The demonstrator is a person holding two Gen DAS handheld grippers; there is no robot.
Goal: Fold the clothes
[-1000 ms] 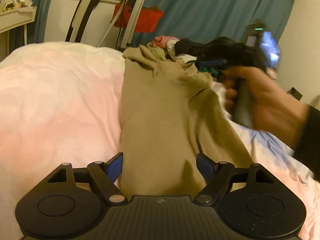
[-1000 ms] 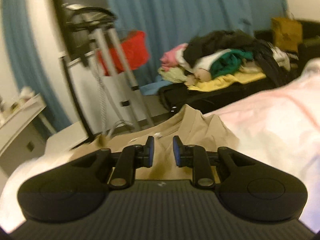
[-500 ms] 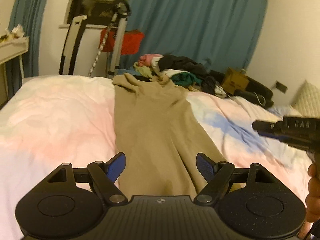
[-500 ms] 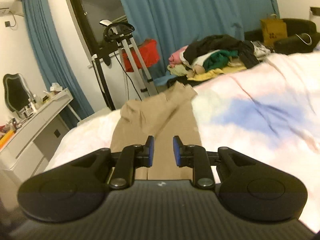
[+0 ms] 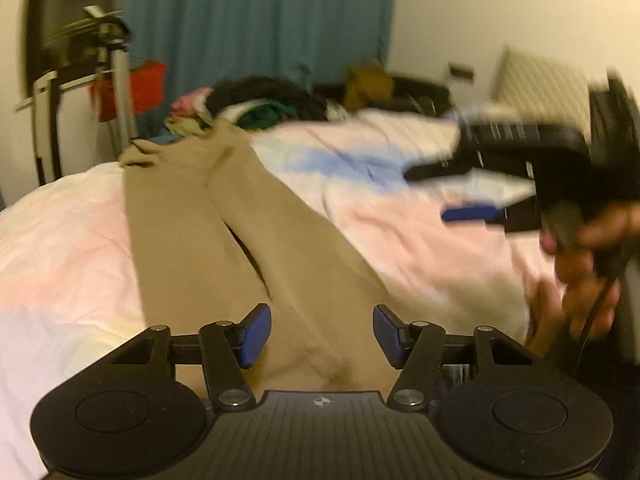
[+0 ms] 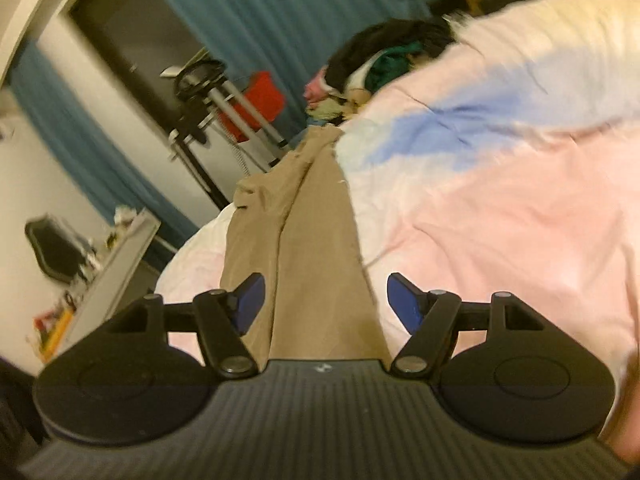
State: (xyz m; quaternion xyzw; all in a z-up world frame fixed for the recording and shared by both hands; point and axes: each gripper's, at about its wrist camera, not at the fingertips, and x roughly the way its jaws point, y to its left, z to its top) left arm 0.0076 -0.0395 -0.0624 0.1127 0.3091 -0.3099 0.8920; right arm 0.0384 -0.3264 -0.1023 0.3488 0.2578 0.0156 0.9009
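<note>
Tan trousers lie lengthwise on the pink, white and blue duvet, legs running away towards the bed's far edge. My left gripper hovers over their near end. Its jaws are closing, and the cloth lies below and between the blue pads without being pinched. My right gripper is tilted over the trousers, jaws opening, the pads clear of the cloth. In the left wrist view the right gripper is a blur at the right, carried by a hand above the duvet.
A heap of mixed clothes sits beyond the bed's far end, also in the right wrist view. An exercise machine with a red part stands by the blue curtain. A white dresser lies left of the bed, a pillow far right.
Both grippers drew back along the trousers towards their near end and rolled. The right jaws went from shut to wide apart. The left jaws narrowed. The right gripper swung out to the right.
</note>
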